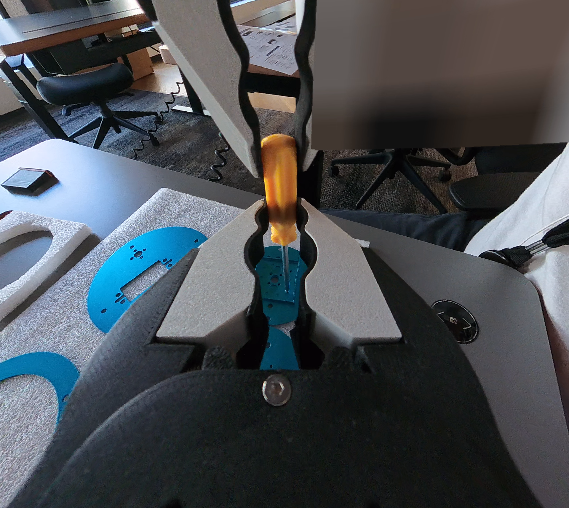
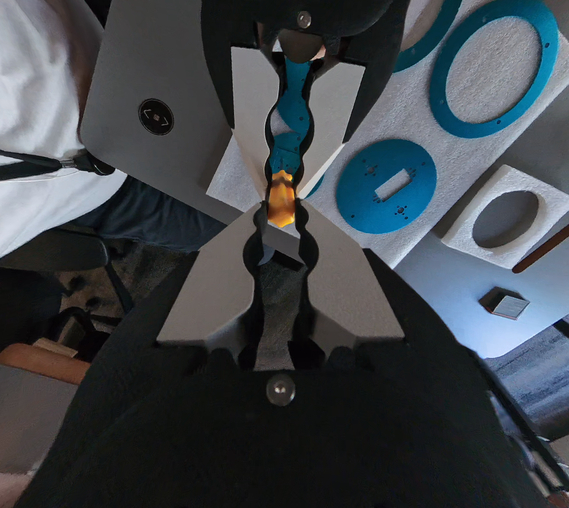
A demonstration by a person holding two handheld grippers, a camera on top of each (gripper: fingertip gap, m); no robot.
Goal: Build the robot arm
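Observation:
An orange-handled screwdriver [image 1: 278, 172] stands nearly upright, and its thin shaft [image 1: 284, 268] points down onto a small blue perforated bracket [image 1: 272, 280]. The bracket rests on a blue disc on a white foam mat [image 1: 191, 216]. My left gripper [image 1: 281, 206] is shut on the lower part of the handle. My right gripper [image 1: 278, 162] comes in from above and is shut on the upper part. In the right wrist view my right gripper [image 2: 280, 208] pinches the handle [image 2: 280, 200]. The left gripper [image 2: 280, 185] faces it from the top, with the bracket [image 2: 284, 160] behind.
On the mat lie a blue disc with a rectangular slot [image 1: 144, 277] [image 2: 386, 186] and blue rings [image 1: 30, 370] [image 2: 492, 68]. A foam block with an oval hole [image 2: 505, 216] and a small dark box [image 1: 29, 180] are beyond. A person in a white shirt [image 1: 538, 216] sits at the table corner. Less than 4 cm separates the two grippers' tips.

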